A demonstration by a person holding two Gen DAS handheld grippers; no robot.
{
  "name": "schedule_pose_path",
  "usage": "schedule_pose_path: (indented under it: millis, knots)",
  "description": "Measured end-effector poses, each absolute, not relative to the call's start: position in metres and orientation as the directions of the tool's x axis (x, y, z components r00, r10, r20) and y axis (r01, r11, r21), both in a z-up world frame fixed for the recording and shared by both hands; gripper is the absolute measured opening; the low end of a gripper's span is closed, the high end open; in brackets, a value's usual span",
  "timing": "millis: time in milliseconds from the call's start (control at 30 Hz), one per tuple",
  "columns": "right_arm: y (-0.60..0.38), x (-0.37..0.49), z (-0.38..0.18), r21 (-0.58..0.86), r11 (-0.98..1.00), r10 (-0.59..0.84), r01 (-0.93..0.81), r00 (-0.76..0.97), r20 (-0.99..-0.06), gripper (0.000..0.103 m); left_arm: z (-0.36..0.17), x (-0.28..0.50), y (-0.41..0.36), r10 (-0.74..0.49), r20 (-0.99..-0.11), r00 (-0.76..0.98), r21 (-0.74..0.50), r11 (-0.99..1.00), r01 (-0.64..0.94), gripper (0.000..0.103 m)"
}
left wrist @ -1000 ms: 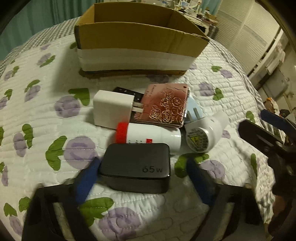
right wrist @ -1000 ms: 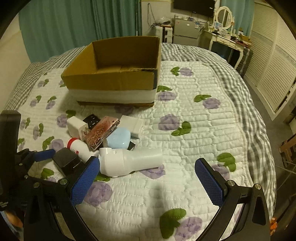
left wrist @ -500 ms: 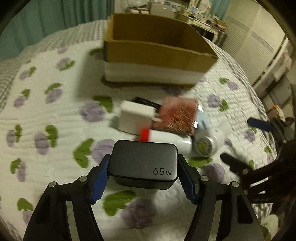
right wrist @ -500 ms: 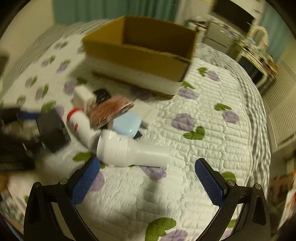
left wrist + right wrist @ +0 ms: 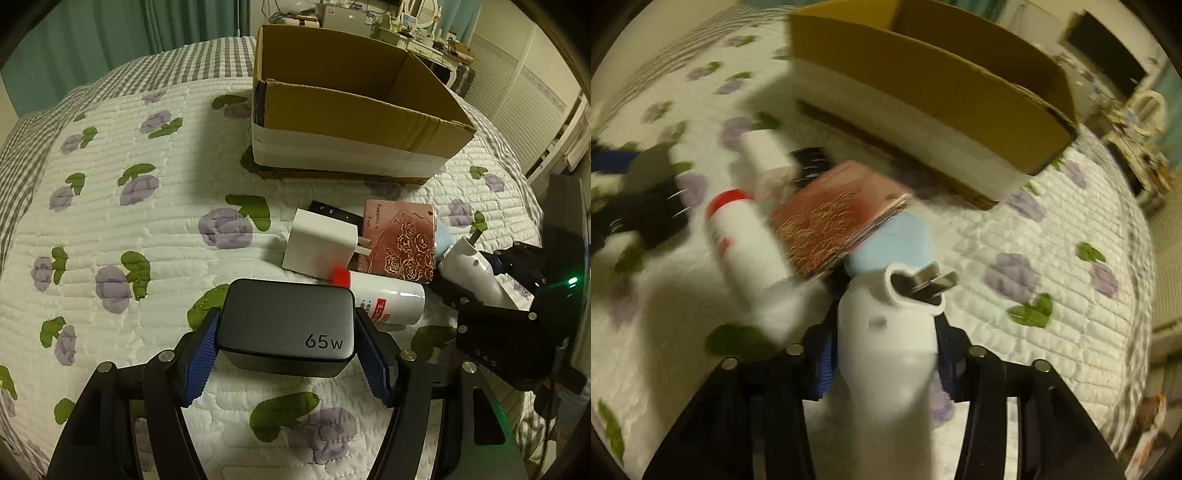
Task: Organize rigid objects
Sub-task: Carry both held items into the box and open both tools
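Observation:
My left gripper is shut on a black 65 W charger and holds it above the quilt. My right gripper is shut on a white plug-ended device; it also shows in the left wrist view. In the pile lie a white charger, a red-capped white bottle, a pink rose-patterned case, a light blue case and a black item. An open cardboard box stands behind the pile.
The flowered quilt covers the bed, with a grey checked border beyond. Teal curtains hang at the back left. A dresser with clutter and white shuttered doors stand on the right.
My left gripper closed on the black charger and lifted it. My right gripper swung left to the pile and closed on the white device.

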State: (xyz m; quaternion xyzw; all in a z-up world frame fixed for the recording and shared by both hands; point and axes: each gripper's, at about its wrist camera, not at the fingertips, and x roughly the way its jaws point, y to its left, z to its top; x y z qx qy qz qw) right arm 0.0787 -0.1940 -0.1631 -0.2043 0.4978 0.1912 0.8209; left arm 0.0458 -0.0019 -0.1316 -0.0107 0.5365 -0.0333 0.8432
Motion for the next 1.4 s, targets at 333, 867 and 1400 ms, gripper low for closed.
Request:
schedule_pose_path:
  millis: [333,867,1400]
  knots:
    - [-0.206,0.065,-0.091,-0.057,0.900,0.187,-0.431,0.503,-0.844,0.043,-0.083,0.038,-0.010,-0.083,-0.859,0.506,-0.055,0.996,0.070,0.069]
    - [-0.201,0.120,0.049,0.010,0.935,0.261,-0.355,0.668,-0.697,0.043,0.032,0.101,-0.021,-0.065,-0.685,0.726,0.028,0.993,0.116,0.069]
    - [-0.196,0.297,-0.016,0.087,0.963,0.234,-0.257,0.621,-0.748,0.043,-0.038,0.238,-0.046,-0.085,-0.712,0.697,0.068,0.980,0.189,0.069]
